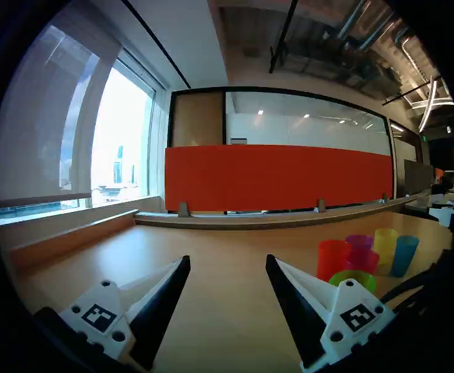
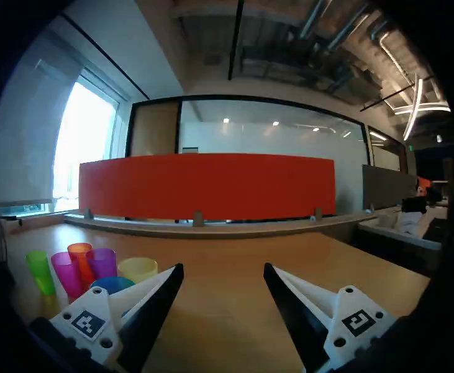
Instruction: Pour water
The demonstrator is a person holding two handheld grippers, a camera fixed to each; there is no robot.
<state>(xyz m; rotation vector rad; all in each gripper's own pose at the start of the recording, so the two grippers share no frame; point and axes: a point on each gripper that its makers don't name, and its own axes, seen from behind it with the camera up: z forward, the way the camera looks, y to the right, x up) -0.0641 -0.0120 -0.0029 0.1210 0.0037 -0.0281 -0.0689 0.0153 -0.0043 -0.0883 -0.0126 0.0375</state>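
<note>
In the left gripper view my left gripper (image 1: 228,268) stands open over the bare wooden table (image 1: 227,298), nothing between its black fingers. To its right is a cluster of several coloured plastic cups: red (image 1: 333,258), purple (image 1: 359,241), pink (image 1: 364,259), yellow (image 1: 385,247), blue (image 1: 404,253) and green (image 1: 353,279), partly behind the right finger. In the right gripper view my right gripper (image 2: 223,275) is also open and holds nothing. The same cups sit to its left: green (image 2: 40,270), pink (image 2: 68,272), orange-red (image 2: 81,258), purple (image 2: 102,262), yellow (image 2: 138,269) and blue (image 2: 112,285).
An orange divider panel (image 1: 276,177) runs along the table's far edge, with a glass wall behind it. A bright window (image 1: 118,149) and a raised wooden ledge (image 1: 65,239) lie to the left. Other desks (image 2: 407,227) stand at the right.
</note>
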